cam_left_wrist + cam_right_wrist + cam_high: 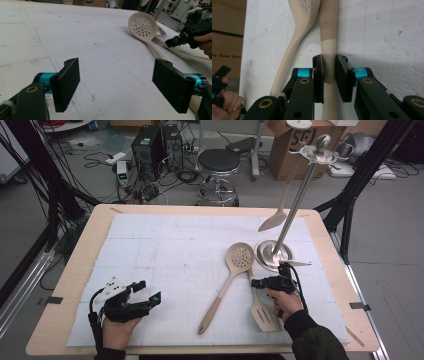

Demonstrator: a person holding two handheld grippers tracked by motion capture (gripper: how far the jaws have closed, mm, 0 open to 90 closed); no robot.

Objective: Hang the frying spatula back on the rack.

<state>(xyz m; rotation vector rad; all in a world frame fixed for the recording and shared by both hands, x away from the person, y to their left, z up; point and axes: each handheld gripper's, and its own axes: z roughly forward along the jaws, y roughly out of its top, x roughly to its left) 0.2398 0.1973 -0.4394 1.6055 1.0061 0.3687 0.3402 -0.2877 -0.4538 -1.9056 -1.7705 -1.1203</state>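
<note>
Right gripper (329, 75) clamps slotted turner's handle (329, 50).

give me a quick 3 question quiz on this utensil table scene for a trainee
1. True or false: the left gripper holds the slotted spoon.
2. Which thing stands between the right gripper's jaws? A) the spoon hanging on the rack B) the slotted spatula's handle C) the rack's base
3. Fill in: the metal rack stands at the table's far ____ side in the high view.

Key:
1. False; its jaws are wide open with nothing between them.
2. B; the pads sit on either side of the slotted spatula handle.
3. right
</note>
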